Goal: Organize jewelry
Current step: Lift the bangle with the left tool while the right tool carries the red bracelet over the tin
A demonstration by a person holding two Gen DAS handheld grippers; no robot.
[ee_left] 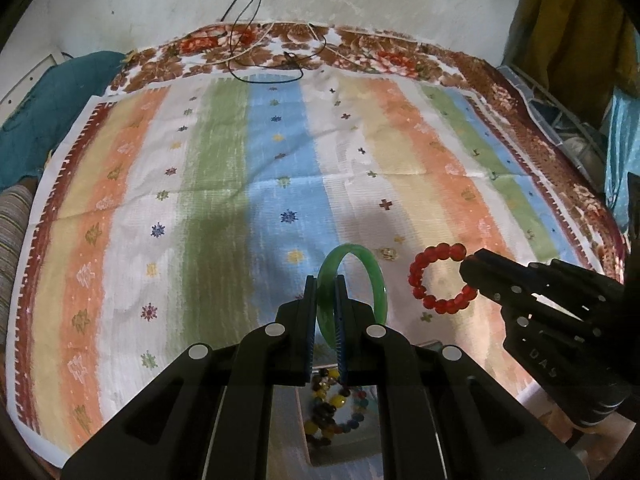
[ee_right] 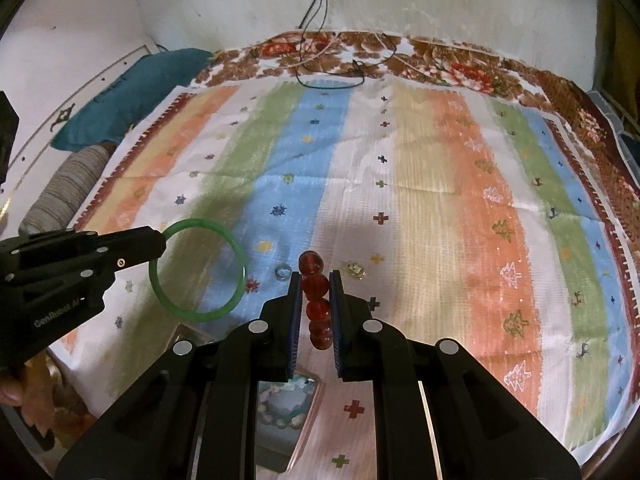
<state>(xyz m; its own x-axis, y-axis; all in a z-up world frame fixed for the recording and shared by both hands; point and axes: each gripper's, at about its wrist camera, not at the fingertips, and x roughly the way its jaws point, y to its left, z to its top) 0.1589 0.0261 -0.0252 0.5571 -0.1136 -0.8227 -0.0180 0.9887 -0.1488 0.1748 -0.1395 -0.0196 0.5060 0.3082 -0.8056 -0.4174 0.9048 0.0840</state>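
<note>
My left gripper (ee_left: 325, 280) is shut on a green bangle (ee_left: 374, 276) and holds it upright above the striped cloth; it also shows in the right wrist view (ee_right: 198, 270) at the left gripper's tip (ee_right: 160, 242). My right gripper (ee_right: 314, 276) is shut on a red bead bracelet (ee_right: 316, 284), seen edge-on between the fingers; in the left wrist view the bracelet (ee_left: 436, 276) hangs as a ring from the right gripper's tip (ee_left: 470, 270). A small ring (ee_right: 283, 271) and a pale brooch-like piece (ee_right: 356, 270) lie on the cloth.
A striped cloth (ee_left: 224, 184) covers the bed. A clear box with multicoloured beads (ee_left: 328, 408) sits under the left gripper; a box with pale beads (ee_right: 284, 404) sits under the right gripper. Black cables (ee_left: 264, 64) lie at the far edge. A teal pillow (ee_right: 132, 92) is far left.
</note>
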